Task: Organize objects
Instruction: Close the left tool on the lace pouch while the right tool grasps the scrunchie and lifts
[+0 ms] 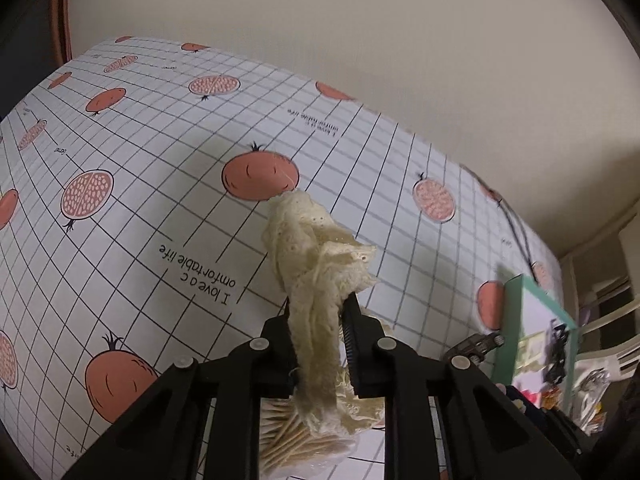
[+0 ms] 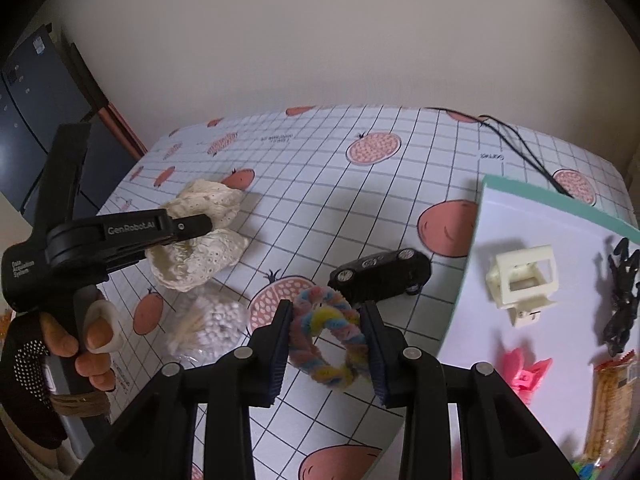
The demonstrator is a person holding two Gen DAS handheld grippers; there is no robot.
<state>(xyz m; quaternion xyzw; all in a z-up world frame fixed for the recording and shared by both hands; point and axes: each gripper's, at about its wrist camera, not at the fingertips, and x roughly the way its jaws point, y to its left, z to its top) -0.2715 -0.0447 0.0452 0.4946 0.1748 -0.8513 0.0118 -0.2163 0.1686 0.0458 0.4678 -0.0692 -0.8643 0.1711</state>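
Note:
My left gripper (image 1: 320, 304) is shut on a cream lace cloth (image 1: 316, 240), which bunches up beyond the fingertips and hangs down between the jaws. In the right wrist view the same left gripper (image 2: 200, 224) is held by a gloved hand, with the lace cloth (image 2: 204, 256) lifted slightly off the table. My right gripper (image 2: 326, 308) is shut on a pastel fuzzy ring (image 2: 324, 332), a pad pressing each side. A black toy car (image 2: 380, 274) lies just beyond the ring. A bag of cotton swabs (image 2: 208, 324) rests under the cloth.
A white board with a teal edge (image 2: 520, 220) lies at the right, carrying a cream plastic piece (image 2: 520, 280), a black figure (image 2: 622, 300), a pink hair clip (image 2: 524, 372) and a snack packet (image 2: 612, 400). A black cable (image 2: 516, 140) runs along the far edge of the pomegranate-print tablecloth (image 2: 320, 200).

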